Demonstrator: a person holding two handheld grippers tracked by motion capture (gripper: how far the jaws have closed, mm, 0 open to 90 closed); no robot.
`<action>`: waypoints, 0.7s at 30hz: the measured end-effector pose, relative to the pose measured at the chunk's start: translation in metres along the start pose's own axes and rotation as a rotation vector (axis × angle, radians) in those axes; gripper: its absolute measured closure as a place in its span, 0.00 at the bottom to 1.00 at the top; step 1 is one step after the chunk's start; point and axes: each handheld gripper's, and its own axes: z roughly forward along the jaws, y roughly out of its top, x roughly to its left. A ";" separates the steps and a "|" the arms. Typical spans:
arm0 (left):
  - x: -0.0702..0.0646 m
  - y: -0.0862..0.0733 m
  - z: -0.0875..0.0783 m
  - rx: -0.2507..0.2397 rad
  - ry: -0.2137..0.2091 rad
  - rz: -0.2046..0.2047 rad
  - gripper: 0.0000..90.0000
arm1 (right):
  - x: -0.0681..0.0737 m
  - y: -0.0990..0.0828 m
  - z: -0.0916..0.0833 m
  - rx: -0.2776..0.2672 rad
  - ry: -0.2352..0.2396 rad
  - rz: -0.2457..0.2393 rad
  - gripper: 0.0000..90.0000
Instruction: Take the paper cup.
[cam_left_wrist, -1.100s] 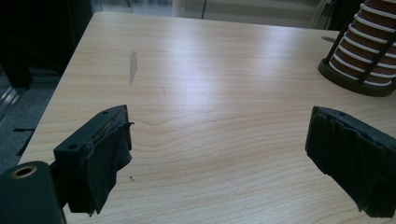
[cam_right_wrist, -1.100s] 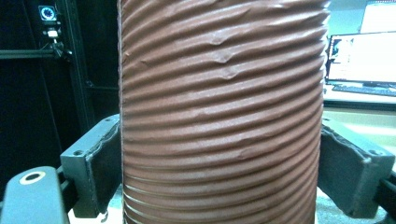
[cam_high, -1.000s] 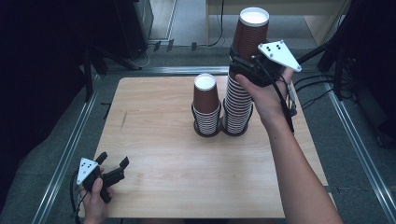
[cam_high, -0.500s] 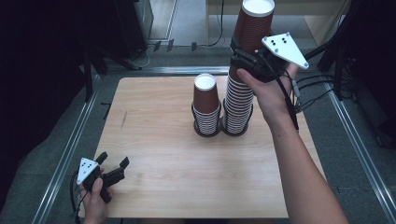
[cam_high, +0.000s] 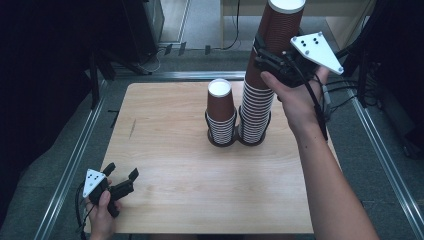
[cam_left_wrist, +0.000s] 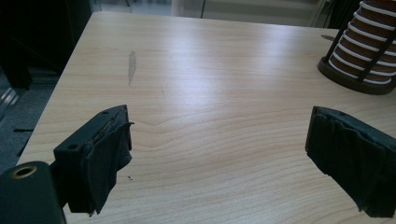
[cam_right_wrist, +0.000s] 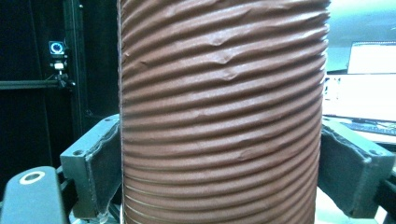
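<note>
Two stacks of brown ribbed paper cups stand in black wire holders at the table's far middle: a short stack (cam_high: 220, 112) and, to its right, a tall stack (cam_high: 257, 107). My right gripper (cam_high: 265, 55) is shut on the top cup (cam_high: 280, 30) of the tall stack, held raised above the rest. In the right gripper view this cup (cam_right_wrist: 222, 70) sits between both pads of the right gripper (cam_right_wrist: 224, 144). My left gripper (cam_high: 120, 177) rests open at the table's near left corner, nothing between its jaws (cam_left_wrist: 219, 149). The short stack's base (cam_left_wrist: 369, 51) shows far right.
The wooden table (cam_high: 175, 150) has metal rails along its left and right sides. A dark smudge (cam_left_wrist: 132, 65) marks the wood on the left. Cables trail off the far right. Dark equipment stands beyond the far edge.
My right gripper has moved up with the top cup, drawing it higher out of the tall stack. The left gripper has stayed put.
</note>
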 end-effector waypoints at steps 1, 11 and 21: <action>0.000 0.000 0.000 0.001 0.001 0.002 0.08 | -0.002 0.001 -0.002 -0.004 0.006 -0.003 0.13; 0.000 0.000 0.000 0.000 0.000 0.001 0.08 | -0.003 0.002 -0.019 -0.015 0.019 -0.005 0.13; 0.000 0.000 0.000 0.000 0.003 0.003 0.08 | -0.008 -0.001 -0.038 -0.008 0.022 -0.009 0.13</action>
